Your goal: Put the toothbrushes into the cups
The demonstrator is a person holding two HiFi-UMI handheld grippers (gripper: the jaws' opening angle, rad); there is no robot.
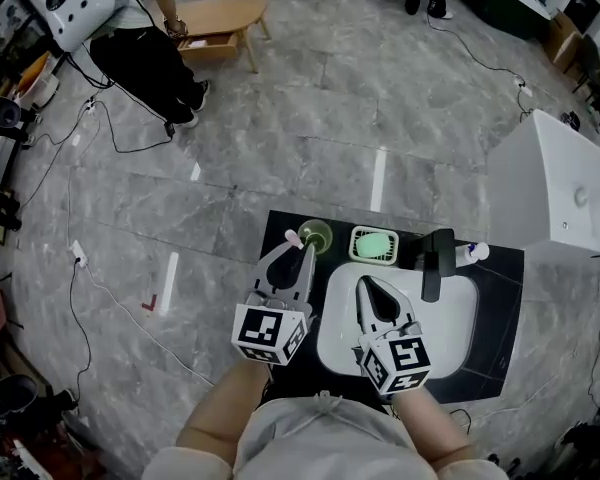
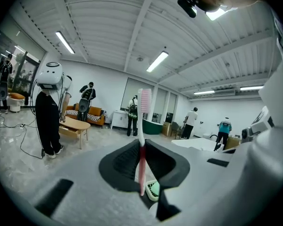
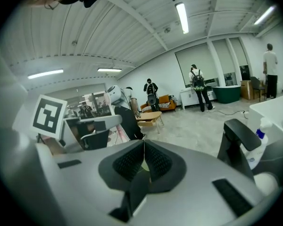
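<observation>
Left tool (image 2: 142, 144) is clamped on the pink toothbrush (image 2: 144, 108), upright with bristle head up, near the green cup (image 1: 316, 235) at the tabletop's (image 1: 495, 308) far-left corner. Right tool (image 3: 144, 155) is closed and empty.

A low oval wooden coffee table (image 1: 220, 18) stood on a grey marble-tiled floor (image 1: 310, 128). Behind the table, an orange sofa (image 2: 98, 111) sat against a plain white wall (image 2: 108, 86). To the table's right stood a white cabinet (image 2: 119, 118), then a dark green tub (image 2: 153, 126). Above the table, long fluorescent tube lights (image 2: 158, 60) shone from a white ribbed ceiling (image 2: 108, 22).
</observation>
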